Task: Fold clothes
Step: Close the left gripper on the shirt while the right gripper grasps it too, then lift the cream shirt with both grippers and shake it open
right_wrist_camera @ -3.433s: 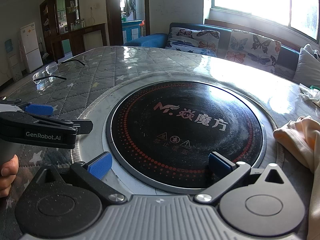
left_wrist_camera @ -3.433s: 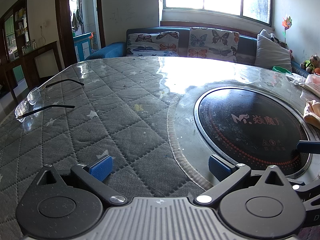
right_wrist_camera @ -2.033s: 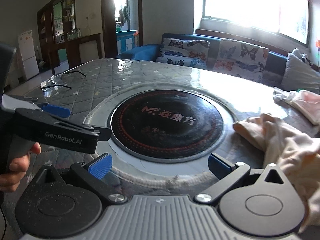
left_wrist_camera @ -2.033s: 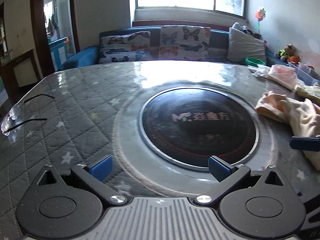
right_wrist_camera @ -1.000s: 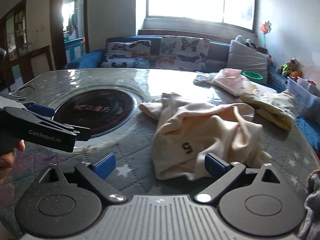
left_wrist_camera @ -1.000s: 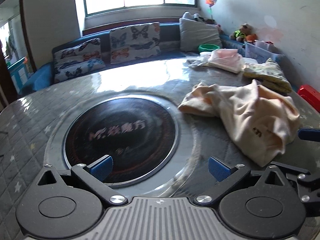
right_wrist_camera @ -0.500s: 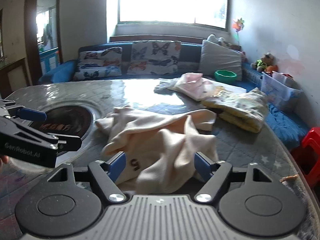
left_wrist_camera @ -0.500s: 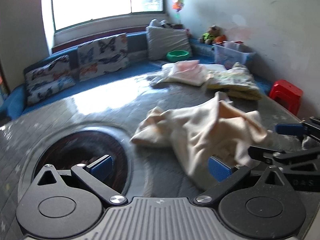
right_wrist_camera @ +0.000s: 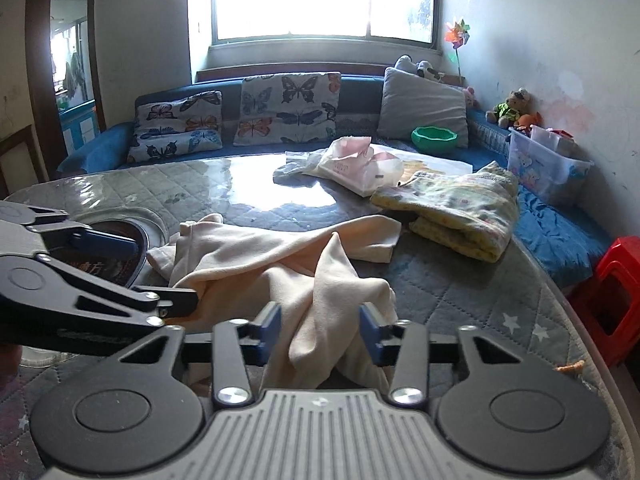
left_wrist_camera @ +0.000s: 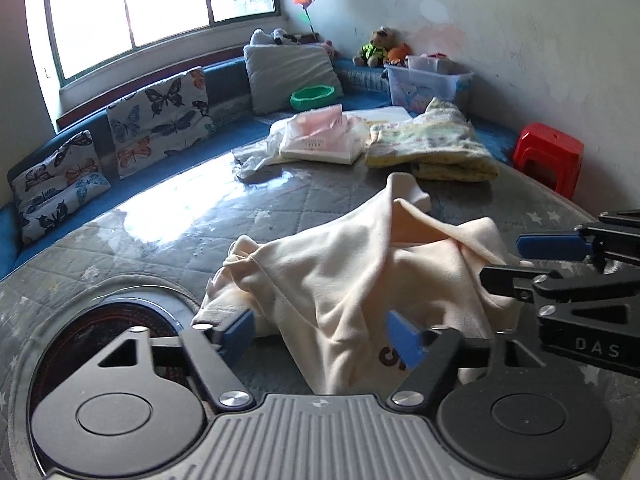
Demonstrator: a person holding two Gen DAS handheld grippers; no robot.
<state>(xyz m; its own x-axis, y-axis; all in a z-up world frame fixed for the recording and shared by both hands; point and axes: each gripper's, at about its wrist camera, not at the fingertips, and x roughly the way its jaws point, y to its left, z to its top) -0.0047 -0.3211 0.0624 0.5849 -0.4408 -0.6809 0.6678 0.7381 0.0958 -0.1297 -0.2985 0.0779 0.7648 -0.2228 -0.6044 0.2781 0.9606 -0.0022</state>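
Note:
A crumpled cream garment point(left_wrist_camera: 352, 276) with a dark printed mark lies on the grey quilted table point(left_wrist_camera: 168, 240); it also shows in the right wrist view point(right_wrist_camera: 288, 264). My left gripper point(left_wrist_camera: 320, 334) is open, its blue pads on either side of the garment's near edge, with cloth between them. My right gripper point(right_wrist_camera: 320, 330) is open and partly closed in, with a raised fold of the garment between its pads. It also shows in the left wrist view point(left_wrist_camera: 532, 260), at the garment's right side.
A round black hotplate point(left_wrist_camera: 116, 328) is set in the table at the left. A folded yellow patterned cloth point(right_wrist_camera: 456, 208) and a pink-and-white bundle point(right_wrist_camera: 352, 168) lie at the far side. A red stool point(right_wrist_camera: 616, 284) stands beyond the table's right edge. A blue sofa point(right_wrist_camera: 100, 152) runs behind.
Both grippers swung right from the hotplate to the cream garment and moved in over it. Their jaws have narrowed, the right more than the left, with cloth now between the pads.

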